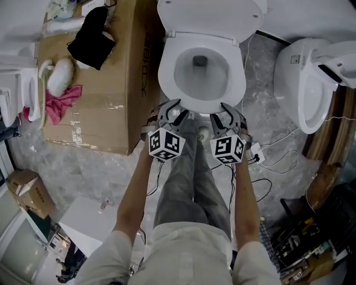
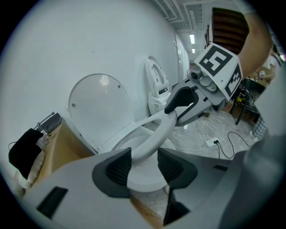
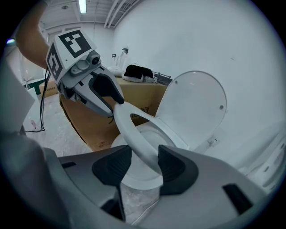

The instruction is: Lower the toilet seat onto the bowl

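At twelve o'clock from where I stand, one toilet seat (image 1: 167, 78) hangs partway down between two grippers.

I have both grippers clamped on the front of the seat's white ring. The left gripper (image 1: 171, 108) bites at about seven o'clock on the ring and the right gripper (image 1: 231, 111) at about five o'clock, each with its two pads pressed on the ring. From the gripper views I see the seat tilted, its front raised off the bowl (image 1: 214, 83) and its hinge end low. One lid (image 1: 208, 14) stands upright behind it. I count two toilets: this one, and a second toilet (image 1: 303, 83) at three o'clock, well apart. One cardboard box (image 1: 111, 83) lies at ten o'clock, carrying two cloths: a black cloth (image 1: 92, 36) and a pink cloth (image 1: 61, 103).
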A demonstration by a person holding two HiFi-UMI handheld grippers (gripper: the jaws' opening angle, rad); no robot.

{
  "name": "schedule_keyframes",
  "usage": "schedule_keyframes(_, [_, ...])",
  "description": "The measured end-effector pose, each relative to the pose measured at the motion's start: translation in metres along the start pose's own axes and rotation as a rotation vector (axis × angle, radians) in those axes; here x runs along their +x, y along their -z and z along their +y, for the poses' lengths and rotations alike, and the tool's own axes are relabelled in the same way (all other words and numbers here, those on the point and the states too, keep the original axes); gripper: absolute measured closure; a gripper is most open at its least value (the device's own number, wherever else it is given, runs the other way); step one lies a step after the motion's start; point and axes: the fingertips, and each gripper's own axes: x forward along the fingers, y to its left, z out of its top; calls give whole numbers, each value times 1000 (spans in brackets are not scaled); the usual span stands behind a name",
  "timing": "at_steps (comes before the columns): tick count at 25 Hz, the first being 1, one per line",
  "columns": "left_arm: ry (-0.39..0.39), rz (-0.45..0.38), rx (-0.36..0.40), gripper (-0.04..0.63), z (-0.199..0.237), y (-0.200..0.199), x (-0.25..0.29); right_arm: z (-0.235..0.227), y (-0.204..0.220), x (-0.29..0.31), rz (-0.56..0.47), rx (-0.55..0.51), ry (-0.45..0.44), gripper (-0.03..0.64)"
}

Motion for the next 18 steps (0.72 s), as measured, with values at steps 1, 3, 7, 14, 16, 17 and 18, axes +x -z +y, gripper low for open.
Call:
schedule_keyframes(1, [1,4,3,399,-2,3,1,2,2,1,4,1,-4,422])
schedule_keyframes(3, [2,10,7,397,-5,8,3,6,7,4,12,3,-12,414])
schedule_keyframes(7, [6,24,16,394,-12,19,7,14,17,8,21,0,-24,403])
schedule_keyframes(14, [25,53,36,382,-23,36,17,26,34,18,39,-25,-42,391])
schedule_keyframes(16, [29,60,40,379,-25,41,19,30,39,20,47,-31,-44,390])
schedule_keyframes(17, [31,63,42,379,-27,43,21,31,41,22,50,-34,-45,388])
schedule_keyframes(18, [33,67,44,379,-28,45,22,33,43,23,54,-37,-46,388])
